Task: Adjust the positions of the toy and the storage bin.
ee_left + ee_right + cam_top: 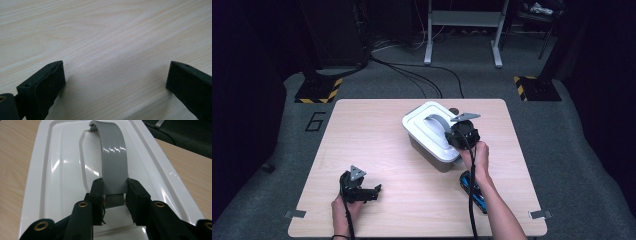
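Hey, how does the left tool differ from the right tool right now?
The left tool stands open with nothing but bare table between its jaws; the right tool is shut on the grey handle of the white lid. The left tool sits low near the table's front edge, while the right tool is up over the lidded box farther back. Both are black two-jaw tools, each held in one hand.
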A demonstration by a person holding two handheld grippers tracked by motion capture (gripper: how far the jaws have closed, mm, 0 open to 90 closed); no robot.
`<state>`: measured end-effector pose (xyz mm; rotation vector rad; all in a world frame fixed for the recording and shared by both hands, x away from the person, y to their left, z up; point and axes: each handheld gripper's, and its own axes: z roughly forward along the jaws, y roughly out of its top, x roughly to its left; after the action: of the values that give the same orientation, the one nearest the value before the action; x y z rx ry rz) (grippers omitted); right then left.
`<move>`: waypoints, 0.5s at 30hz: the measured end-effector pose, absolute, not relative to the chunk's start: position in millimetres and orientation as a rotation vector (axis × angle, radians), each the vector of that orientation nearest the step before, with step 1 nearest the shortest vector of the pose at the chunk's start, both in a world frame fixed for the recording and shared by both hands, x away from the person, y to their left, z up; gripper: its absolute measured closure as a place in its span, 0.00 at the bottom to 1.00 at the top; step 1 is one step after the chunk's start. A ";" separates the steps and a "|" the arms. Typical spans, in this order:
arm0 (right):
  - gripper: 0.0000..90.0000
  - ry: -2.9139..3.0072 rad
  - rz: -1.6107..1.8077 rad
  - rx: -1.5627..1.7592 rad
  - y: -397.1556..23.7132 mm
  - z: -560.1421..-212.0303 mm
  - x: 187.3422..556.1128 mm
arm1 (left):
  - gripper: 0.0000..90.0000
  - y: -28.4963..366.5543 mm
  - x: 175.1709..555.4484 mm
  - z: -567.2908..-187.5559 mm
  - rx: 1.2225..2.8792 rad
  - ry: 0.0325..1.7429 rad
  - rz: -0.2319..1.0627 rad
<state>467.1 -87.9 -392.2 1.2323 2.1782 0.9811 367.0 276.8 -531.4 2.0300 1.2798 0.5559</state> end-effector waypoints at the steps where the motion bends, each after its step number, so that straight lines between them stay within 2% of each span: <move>1: 0.75 2.170 0.974 1.237 -88.4 -392.3 466.5 | 0.02 276.8 367.0 -531.3 2.031 1.280 0.555; 15: 0.75 2.154 0.976 1.251 -91.7 -393.2 464.2 | 0.02 276.8 367.0 -531.4 2.030 1.280 0.556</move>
<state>464.2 -91.7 -393.2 1.2506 2.1541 0.9761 367.0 276.8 -531.4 2.0299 1.2802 0.5562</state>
